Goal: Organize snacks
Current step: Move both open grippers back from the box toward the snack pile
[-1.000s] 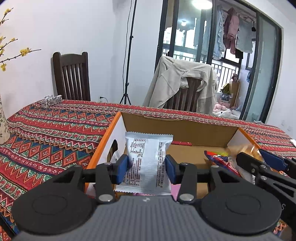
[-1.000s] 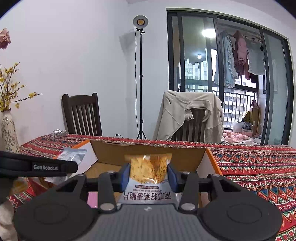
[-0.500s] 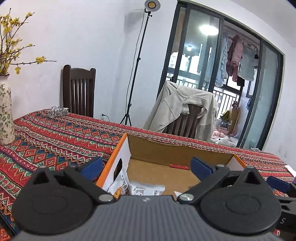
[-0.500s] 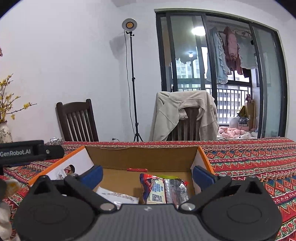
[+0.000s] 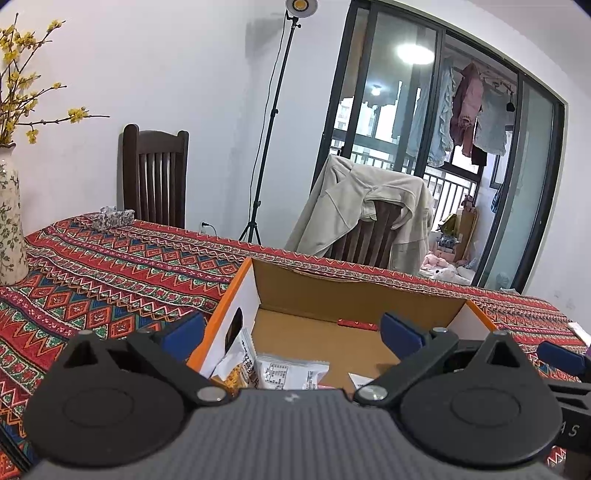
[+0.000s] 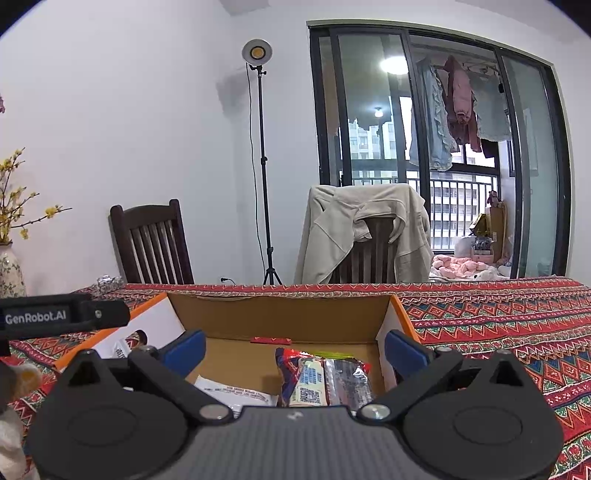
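Both snack packets have just been released into the box (image 5: 236,291), each hand-held gripper (image 5: 291,334) (image 6: 293,349) now spread wide and empty.

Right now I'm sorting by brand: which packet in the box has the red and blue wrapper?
The red-and-blue packet lying at the right end of the cardboard box. The white packet to its left is pale with small print.

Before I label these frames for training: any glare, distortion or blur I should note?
Left wrist view: strong fisheye bending of the black-framed glass balcony door; the round studio lamp on its black stand and a ceiling light reflection glare brightly. Right wrist view: same curvature, dark corners; the red-and-blue snack packet in the orange-edged cardboard box is sharp.
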